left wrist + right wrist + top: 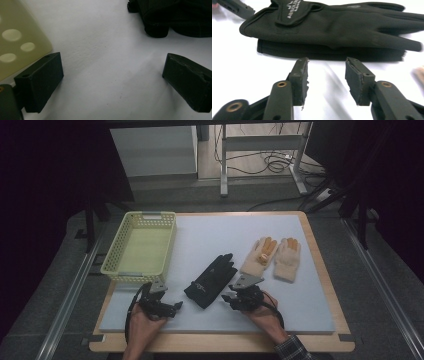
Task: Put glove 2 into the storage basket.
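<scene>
Gloves just beyond right gripper jaws, untouched

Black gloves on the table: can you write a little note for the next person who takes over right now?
Left gripper: open, nothing between its fingers, resting on the white mat near the yellow basket.
Right gripper: open, holding nothing, pointing at the black gloves, fingers just short of them.
The black gloves lie stacked mid-mat; the tan gloves lie side by side to their right.
Done: nothing is in the basket yet.
Left: probably gripping the black gloves first, perhaps moving both pairs into the basket.
</scene>
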Motion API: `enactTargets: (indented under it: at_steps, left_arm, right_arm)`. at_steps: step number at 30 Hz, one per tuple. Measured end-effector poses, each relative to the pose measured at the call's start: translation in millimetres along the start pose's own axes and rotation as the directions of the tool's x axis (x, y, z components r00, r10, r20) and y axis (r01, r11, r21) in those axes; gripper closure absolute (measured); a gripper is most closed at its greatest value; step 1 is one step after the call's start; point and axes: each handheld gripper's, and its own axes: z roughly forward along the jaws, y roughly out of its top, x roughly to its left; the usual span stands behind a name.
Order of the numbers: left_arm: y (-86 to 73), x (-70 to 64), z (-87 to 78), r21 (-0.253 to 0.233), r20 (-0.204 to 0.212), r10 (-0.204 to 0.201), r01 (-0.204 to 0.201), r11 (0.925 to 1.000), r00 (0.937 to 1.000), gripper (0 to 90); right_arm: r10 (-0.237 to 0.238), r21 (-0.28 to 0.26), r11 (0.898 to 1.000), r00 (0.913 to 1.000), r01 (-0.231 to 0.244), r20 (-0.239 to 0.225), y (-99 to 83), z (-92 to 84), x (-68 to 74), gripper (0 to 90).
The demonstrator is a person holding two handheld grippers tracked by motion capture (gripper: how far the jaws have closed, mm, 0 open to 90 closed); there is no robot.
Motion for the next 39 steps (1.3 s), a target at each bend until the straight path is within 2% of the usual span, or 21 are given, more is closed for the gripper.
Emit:
enactTargets:
  at_steps: [1, 12, 17, 23, 25, 26, 28, 30, 31, 33, 34, 36, 39]
  left_arm:
    - [0.0, -0.1, 0.0, 0.000, -0.001, 0.000, 0.000, 1.0000, 1.0000, 3.1]
    - [0.0, 0.0, 0.2, 0.002, -0.001, -0.002, 0.002, 1.0000, 1.0000, 2.9]
    - [0.1, 0.3, 0.2, 0.002, -0.001, -0.003, 0.003, 1.0000, 1.0000, 3.0]
    - [0.0, 0.3, 0.1, 0.001, 0.000, -0.004, 0.004, 1.0000, 1.0000, 3.1]
    - [0.0, 0.3, 0.1, 0.002, 0.000, -0.004, 0.004, 1.0000, 1.0000, 3.1]
    - [0.1, 0.4, 0.1, 0.002, 0.001, -0.005, 0.005, 1.0000, 1.0000, 3.1]
    - [0.2, 0.6, 0.1, 0.004, 0.003, -0.008, 0.008, 1.0000, 1.0000, 3.1]
    - [0.4, 0.1, -0.1, 0.006, 0.001, -0.015, 0.015, 0.9999, 0.9999, 3.2]
    - [0.4, 0.1, -0.1, 0.006, 0.001, -0.015, 0.015, 0.9999, 0.9999, 3.4]
    - [0.4, 0.1, -0.2, 0.004, -0.001, -0.022, 0.022, 0.9997, 0.9998, 3.7]
    - [0.3, -0.2, -0.7, 0.000, -0.007, -0.040, 0.040, 0.9992, 0.9992, 4.6]
    - [0.7, -0.3, -0.6, 0.002, -0.012, -0.043, 0.043, 0.9991, 0.9990, 6.1]
    - [1.3, -0.2, -0.2, 0.005, -0.013, -0.034, 0.034, 0.9994, 0.9993, 5.6]
  right_arm:
    - [0.016, -0.006, 1.000, 0.9999, -0.016, 0.004, -2.8, -6.4, -4.6, 46.2]
    - [0.076, -0.012, 0.997, 0.9949, -0.076, 0.066, -22.3, -35.7, -27.6, 35.7]
    - [0.127, -0.012, 0.992, 0.9863, -0.127, 0.105, -36.3, -49.9, -41.9, 31.0]
    - [0.143, -0.001, 0.990, 0.9794, -0.144, 0.143, -46.0, -59.3, -52.4, 27.9]
    - [0.140, 0.006, 0.990, 0.9789, -0.143, 0.149, -47.3, -60.1, -53.8, 27.6]
    - [0.133, 0.026, 0.990, 0.9755, -0.140, 0.175, -51.4, -61.5, -57.5, 27.1]
    - [0.143, 0.034, 0.988, 0.9723, -0.152, 0.185, -56.1, -62.4, -62.0, 26.5]
    - [0.154, 0.054, 0.985, 0.9711, -0.167, 0.182, -61.3, -60.2, -66.0, 25.0]
    - [0.174, 0.043, 0.982, 0.9709, -0.184, 0.164, -61.8, -61.2, -68.6, 24.8]
    - [0.179, 0.043, 0.981, 0.9709, -0.188, 0.159, -61.9, -61.2, -69.3, 24.4]
    - [0.175, 0.046, 0.982, 0.9715, -0.185, 0.160, -61.9, -61.1, -69.2, 24.5]
    - [0.152, 0.055, 0.985, 0.9716, -0.165, 0.181, -61.4, -59.9, -66.1, 24.3]
    - [0.158, 0.052, 0.984, 0.9713, -0.170, 0.178, -61.6, -59.9, -66.6, 24.3]
